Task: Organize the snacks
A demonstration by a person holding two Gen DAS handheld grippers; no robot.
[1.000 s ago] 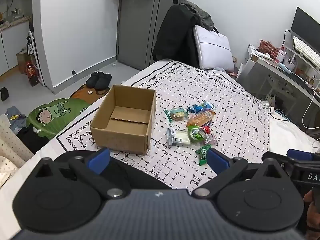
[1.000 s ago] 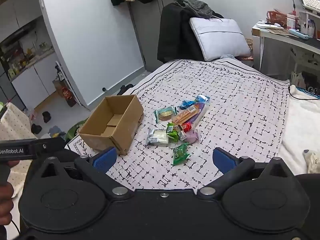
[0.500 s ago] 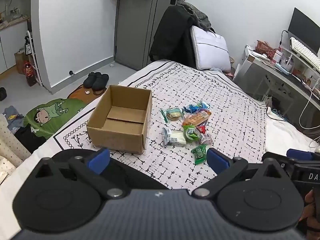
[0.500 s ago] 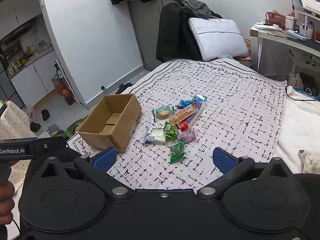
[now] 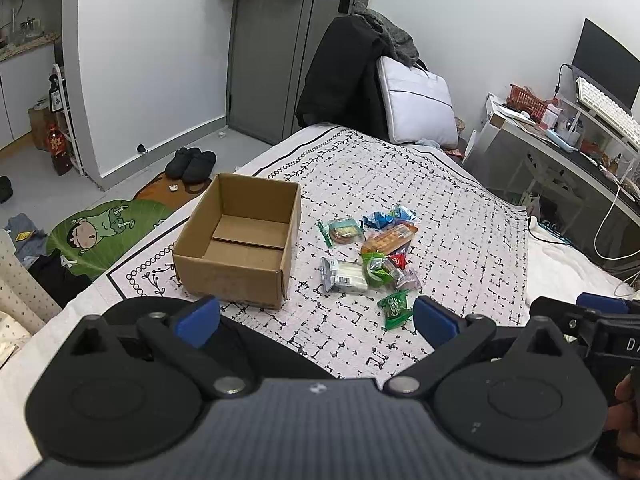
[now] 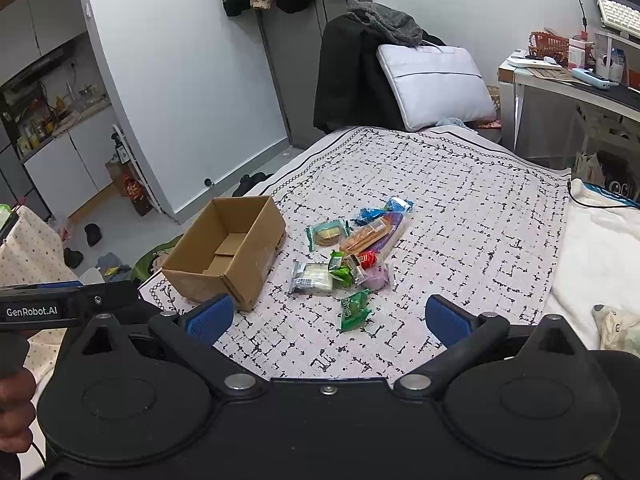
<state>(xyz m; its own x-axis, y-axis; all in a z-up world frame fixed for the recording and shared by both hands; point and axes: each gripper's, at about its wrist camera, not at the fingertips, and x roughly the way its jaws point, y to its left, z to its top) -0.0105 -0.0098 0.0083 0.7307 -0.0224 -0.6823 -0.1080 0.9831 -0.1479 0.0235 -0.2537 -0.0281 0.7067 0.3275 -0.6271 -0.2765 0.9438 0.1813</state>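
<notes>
the green packet (image 6: pixel 354 309) is seen lying nearest, between the spread jaws of the right hand-held gripper (image 6: pixel 326 318), long axis pointing away. the left hand-held gripper (image 5: pixel 316 318), likewise open and empty, is offset toward the cardboard box (image 5: pixel 240 240).

Wrapped snacks (image 5: pixel 372 256) beside open box (image 5: pixel 240 240)

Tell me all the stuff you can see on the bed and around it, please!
cardboard box: one, brown, open, nothing inside, on the bedspread's left side
snack packets: a pile, mixed colours, right of the box
green packet: one, apart from the pile, nearest the grippers
bedspread: one, white with black marks
laptop bag: one, pale grey, leaning at the bed's far end
black coat: one, behind the bag
slippers: a pair, dark, on the floor
left gripper: open, blue pads
right gripper: open, blue pads
</notes>
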